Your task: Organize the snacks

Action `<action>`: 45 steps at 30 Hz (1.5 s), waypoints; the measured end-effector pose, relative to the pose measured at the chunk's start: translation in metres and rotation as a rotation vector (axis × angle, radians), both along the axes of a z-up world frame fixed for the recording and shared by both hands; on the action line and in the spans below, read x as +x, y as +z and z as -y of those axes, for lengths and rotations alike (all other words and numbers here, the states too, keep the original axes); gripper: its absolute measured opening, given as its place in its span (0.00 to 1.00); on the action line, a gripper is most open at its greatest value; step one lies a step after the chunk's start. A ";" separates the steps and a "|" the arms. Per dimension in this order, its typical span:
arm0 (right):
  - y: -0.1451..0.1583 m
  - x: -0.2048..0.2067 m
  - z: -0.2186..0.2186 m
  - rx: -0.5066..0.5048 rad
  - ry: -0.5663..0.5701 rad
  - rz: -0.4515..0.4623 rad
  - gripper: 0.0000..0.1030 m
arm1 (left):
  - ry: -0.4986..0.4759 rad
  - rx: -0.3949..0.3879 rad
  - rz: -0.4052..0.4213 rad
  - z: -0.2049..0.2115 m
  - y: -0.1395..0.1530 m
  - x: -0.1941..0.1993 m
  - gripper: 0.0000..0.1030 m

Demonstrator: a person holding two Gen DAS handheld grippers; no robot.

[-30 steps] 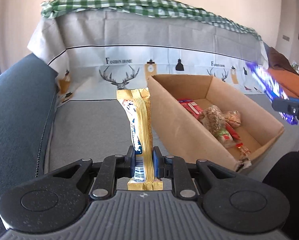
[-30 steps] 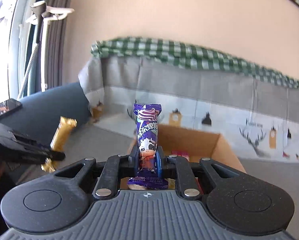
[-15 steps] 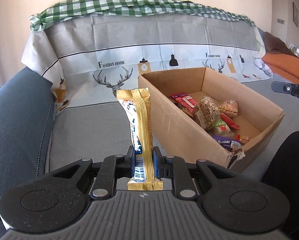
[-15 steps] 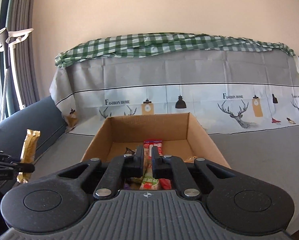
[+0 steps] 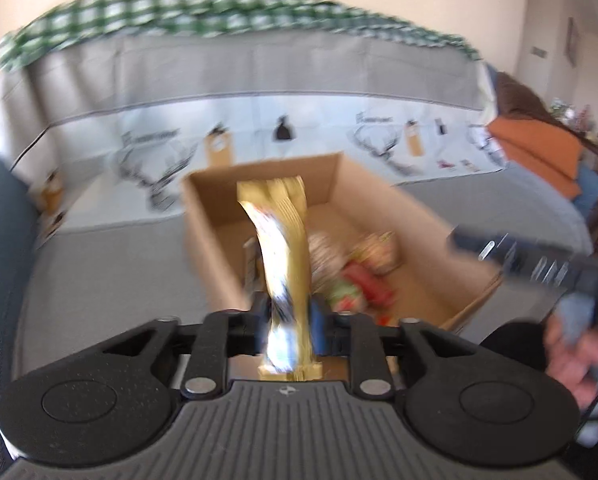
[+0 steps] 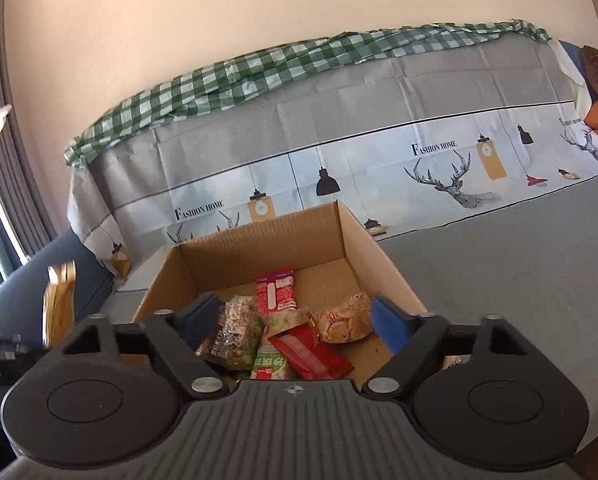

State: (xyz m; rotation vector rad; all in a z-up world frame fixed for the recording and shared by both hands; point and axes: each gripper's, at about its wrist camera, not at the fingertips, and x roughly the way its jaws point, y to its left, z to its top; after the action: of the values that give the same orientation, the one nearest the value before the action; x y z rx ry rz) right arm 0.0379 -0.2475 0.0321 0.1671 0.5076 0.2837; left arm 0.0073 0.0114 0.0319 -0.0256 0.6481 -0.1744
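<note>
Sitting on the grey bed cover [image 6: 519,264], the cardboard box [image 6: 259,248] lies just ahead of both jaws. The right gripper [image 6: 295,320], jaws spread wide and empty, hangs over its snacks [image 6: 299,336]. The left gripper [image 5: 287,320] pinches an upright gold snack bar [image 5: 285,240].

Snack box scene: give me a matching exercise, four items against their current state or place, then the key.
Items:
1. left gripper
2. right gripper
3. red wrapper
4. green checked cloth

States:
A. lying in the cardboard box
B. draped over the sofa back
C. shut on the gold snack bar
D. open, holding nothing

Pairs: 1-C, 2-D, 3-A, 4-B
</note>
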 end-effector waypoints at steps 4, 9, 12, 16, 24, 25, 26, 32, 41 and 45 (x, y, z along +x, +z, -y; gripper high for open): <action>-0.002 0.002 -0.006 -0.049 0.004 -0.018 0.99 | -0.023 0.007 0.026 0.030 0.009 0.009 0.61; -0.004 0.005 -0.006 -0.057 0.019 -0.053 0.99 | -0.017 0.045 0.016 0.050 0.006 0.003 0.83; -0.005 0.007 -0.005 -0.057 0.016 -0.082 0.99 | 0.029 0.046 0.000 0.050 0.002 -0.006 0.91; -0.006 0.008 -0.007 -0.056 0.019 -0.097 0.99 | 0.123 0.064 0.025 0.052 0.001 -0.022 0.98; -0.008 0.010 -0.009 -0.088 -0.004 -0.149 0.99 | 0.224 0.026 -0.114 0.052 -0.006 -0.026 0.99; -0.009 0.011 -0.010 -0.091 -0.005 -0.153 0.99 | 0.238 0.022 -0.138 0.052 -0.009 -0.025 0.99; -0.009 0.011 -0.010 -0.093 -0.006 -0.157 0.99 | 0.249 0.028 -0.161 0.053 -0.012 -0.025 0.99; -0.010 0.012 -0.009 -0.099 -0.008 -0.172 0.99 | 0.246 0.037 -0.257 0.058 -0.027 -0.022 0.99; -0.011 0.013 -0.008 -0.096 -0.013 -0.183 0.99 | 0.250 0.043 -0.273 0.063 -0.033 -0.021 0.99; -0.012 0.013 -0.008 -0.096 -0.013 -0.185 0.99 | 0.247 0.046 -0.273 0.065 -0.034 -0.020 0.99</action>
State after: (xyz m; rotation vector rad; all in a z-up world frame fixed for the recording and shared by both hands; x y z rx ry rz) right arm 0.0514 -0.2393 0.0204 0.1042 0.7020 0.2314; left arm -0.0129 -0.0533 -0.0025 -0.0861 0.9147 0.0845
